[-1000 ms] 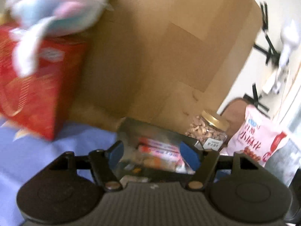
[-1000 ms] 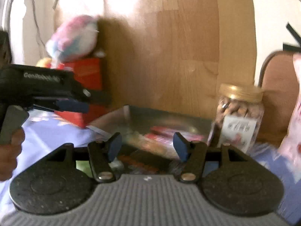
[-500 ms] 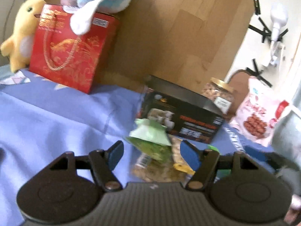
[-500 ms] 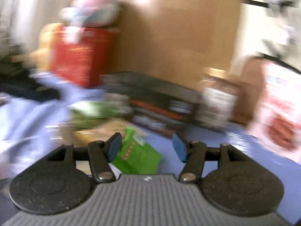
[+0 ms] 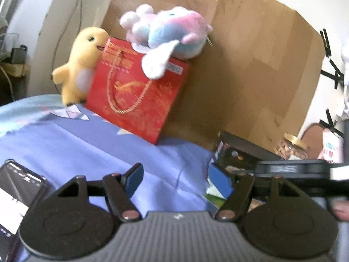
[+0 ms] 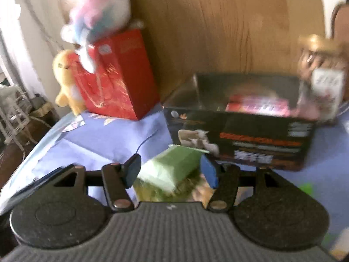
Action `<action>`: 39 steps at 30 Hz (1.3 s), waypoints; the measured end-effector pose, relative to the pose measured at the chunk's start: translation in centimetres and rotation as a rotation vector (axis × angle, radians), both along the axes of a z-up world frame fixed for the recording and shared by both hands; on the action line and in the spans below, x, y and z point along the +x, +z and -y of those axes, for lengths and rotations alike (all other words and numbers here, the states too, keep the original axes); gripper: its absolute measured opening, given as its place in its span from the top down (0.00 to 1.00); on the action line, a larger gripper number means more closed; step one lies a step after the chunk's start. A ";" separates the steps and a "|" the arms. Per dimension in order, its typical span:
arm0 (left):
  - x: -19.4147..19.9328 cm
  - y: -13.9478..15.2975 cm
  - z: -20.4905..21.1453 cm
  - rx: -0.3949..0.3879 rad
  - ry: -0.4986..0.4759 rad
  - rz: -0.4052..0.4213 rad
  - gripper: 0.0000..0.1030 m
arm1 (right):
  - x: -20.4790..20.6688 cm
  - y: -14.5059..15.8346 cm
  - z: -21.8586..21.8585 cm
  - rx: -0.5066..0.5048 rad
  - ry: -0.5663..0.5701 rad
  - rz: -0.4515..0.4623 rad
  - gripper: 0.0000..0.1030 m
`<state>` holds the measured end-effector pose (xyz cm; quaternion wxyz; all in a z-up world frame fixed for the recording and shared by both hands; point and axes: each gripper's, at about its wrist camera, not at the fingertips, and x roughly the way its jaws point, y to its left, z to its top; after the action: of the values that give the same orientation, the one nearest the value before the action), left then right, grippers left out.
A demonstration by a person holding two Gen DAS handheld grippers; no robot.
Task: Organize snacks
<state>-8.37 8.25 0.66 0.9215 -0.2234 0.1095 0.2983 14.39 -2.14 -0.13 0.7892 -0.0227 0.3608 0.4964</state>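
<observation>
Blue patterned cloth covers the surface under both grippers, with a tall wooden board standing behind everything.

At the lower left of the left wrist view a phone lies on the cloth with its screen lit. The left gripper stands spread wide with nothing between its blue pads, only bare cloth. At the right edge of that view the dark body of the right gripper's housing crosses the frame.

In the right wrist view the right gripper is also spread wide, its pads on either side of a green snack packet; whether they touch it cannot be told through the blur. More packets lie below it, near the frame's lower centre. Just behind, right of centre, sits an open black box with pink-and-red snack packs inside. A nut jar with a gold lid stands at the box's far right corner.

Farther back, upper left, a red gift bag rests against the board, a yellow plush toy beside it and a pink-and-blue plush on top.
</observation>
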 end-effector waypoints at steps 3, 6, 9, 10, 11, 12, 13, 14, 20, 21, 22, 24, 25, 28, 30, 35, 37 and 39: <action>-0.1 0.0 -0.1 -0.004 -0.010 0.003 0.29 | -0.1 -1.7 -2.2 -0.088 -0.025 -0.028 0.25; -0.2 0.1 0.1 0.002 -0.033 0.010 0.29 | -0.9 -2.7 -3.0 -0.123 -0.037 0.064 0.35; -0.4 0.2 0.4 0.008 -0.042 0.021 0.27 | -1.2 -2.4 -2.2 -0.114 -0.030 0.087 0.43; -0.5 0.2 0.5 0.006 -0.040 0.024 0.26 | -1.3 -2.1 -1.5 -0.100 -0.030 0.088 0.44; -0.6 0.2 0.4 0.001 -0.034 0.028 0.26 | -1.5 -1.7 -0.6 -0.081 -0.025 0.097 0.45; -0.7 0.2 0.3 -0.004 -0.029 0.030 0.26 | -1.9 -1.2 0.4 -0.058 -0.012 0.111 0.45; -0.7 0.2 0.2 -0.012 -0.025 0.033 0.26 | -2.1 -0.6 1.1 -0.034 0.012 0.126 0.45; -0.7 0.1 0.0 -0.021 -0.024 0.034 0.26 | -2.6 0.0 2.3 -0.009 0.044 0.143 0.45; 0.2 -0.5 0.1 -0.061 -0.142 0.022 0.26 | -6.4 1.5 11.9 0.026 0.232 0.244 0.44; 0.5 -0.5 0.4 -0.064 -0.190 0.019 0.26 | -6.8 1.2 13.4 0.013 0.254 0.243 0.44; 0.8 -0.6 0.7 -0.067 -0.231 0.015 0.25 | -7.0 0.8 14.6 -0.003 0.276 0.232 0.44; 1.8 -0.9 1.6 -0.072 -0.349 -0.008 0.24 | -7.6 -0.1 17.0 -0.033 0.326 0.219 0.44; 2.1 -1.0 2.0 -0.074 -0.398 -0.018 0.23 | -7.9 -0.6 17.6 -0.046 0.350 0.227 0.44; 2.8 -1.2 3.6 -0.074 -0.522 -0.042 0.23 | -8.9 -1.9 19.5 -0.091 0.394 0.266 0.44; 2.9 -1.2 4.6 -0.052 -0.547 -0.056 0.23 | -9.3 -2.4 20.2 -0.113 0.370 0.335 0.42; 2.7 -1.4 5.4 -0.088 -0.530 -0.092 0.23 | -8.2 -2.2 22.5 -0.091 0.138 0.473 0.28; 2.6 -1.0 5.8 -0.098 -0.541 -0.101 0.23 | -7.7 -2.3 24.2 -0.060 0.075 0.460 0.28; 3.0 -0.5 6.9 -0.075 -0.562 -0.136 0.23 | -7.5 -2.5 25.7 -0.034 0.044 0.424 0.28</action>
<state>-5.37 1.38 0.13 0.9496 -0.1979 0.2395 0.0412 6.93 -27.86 -2.64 0.8359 -0.1476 0.1943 0.4917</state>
